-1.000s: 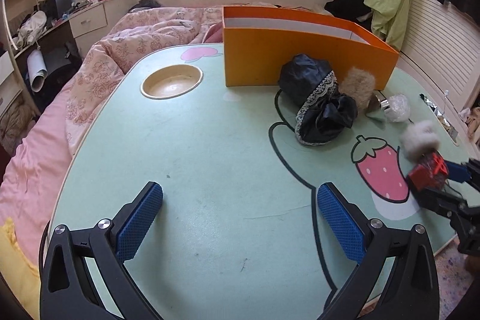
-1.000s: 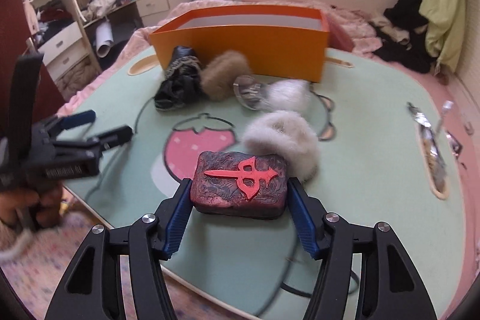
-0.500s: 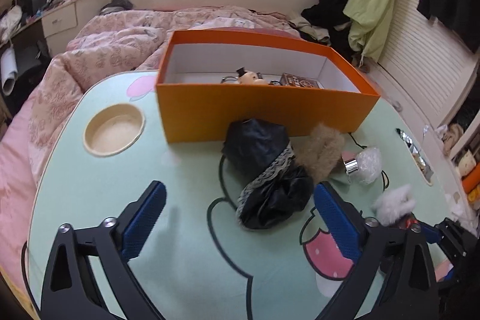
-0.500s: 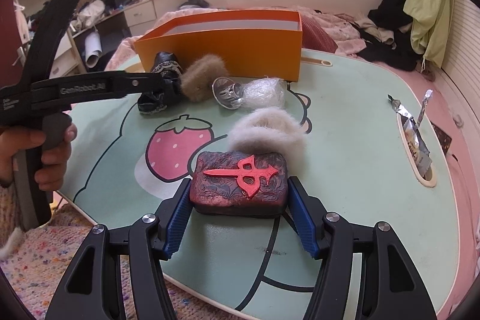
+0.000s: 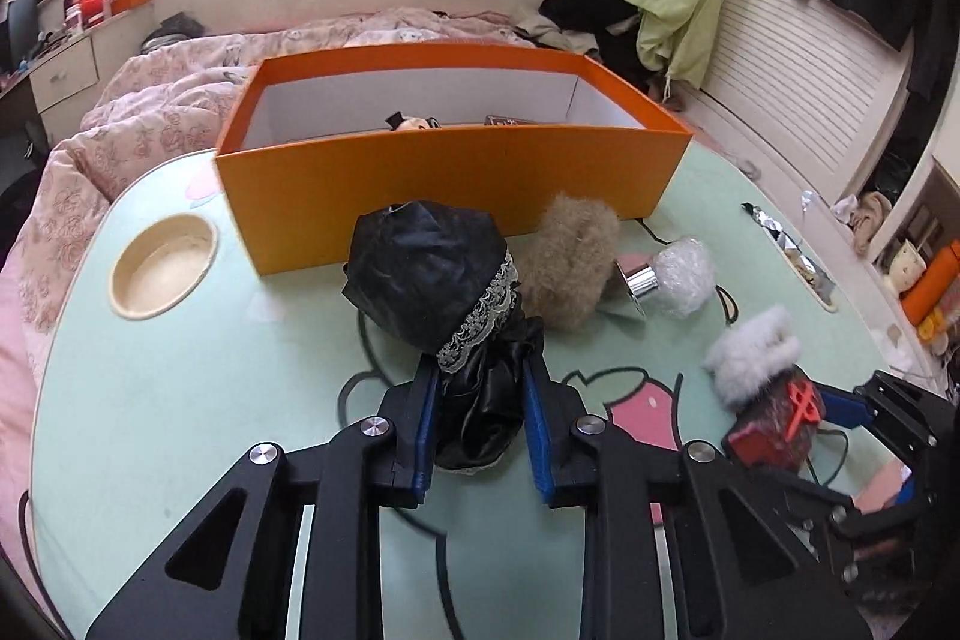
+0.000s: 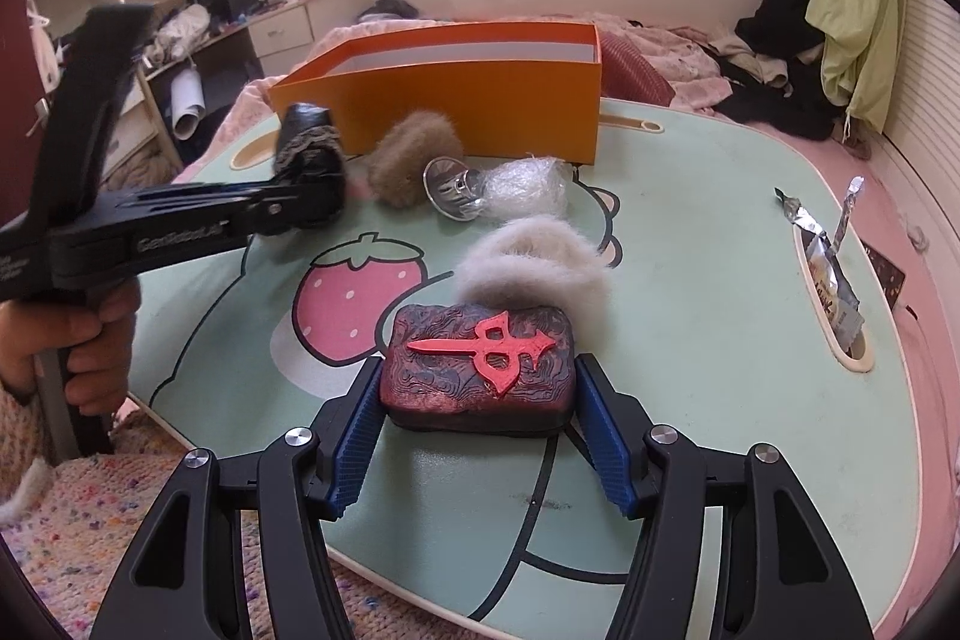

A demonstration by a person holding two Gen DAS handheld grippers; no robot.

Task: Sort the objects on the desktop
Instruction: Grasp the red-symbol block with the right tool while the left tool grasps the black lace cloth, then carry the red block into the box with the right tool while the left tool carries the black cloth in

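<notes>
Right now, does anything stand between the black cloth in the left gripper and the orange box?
Nothing visible. The left gripper is shut on the black cloth, which lies just before the orange box; only the box's front wall must be cleared.

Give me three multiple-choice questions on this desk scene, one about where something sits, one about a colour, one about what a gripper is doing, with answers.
1. Where is the tan fur ball?
A. inside the box
B. on the table in front of the box
C. in the cup recess

2. What colour is the box outside?
A. orange
B. blue
C. green

3. What is the left gripper doing?
A. open over bare table
B. shut on the black lace-trimmed cloth
C. shut on the red block

Answers: 1 B, it lies by the front wall. 2 A, orange walls. 3 B, both pads press the cloth.
</notes>
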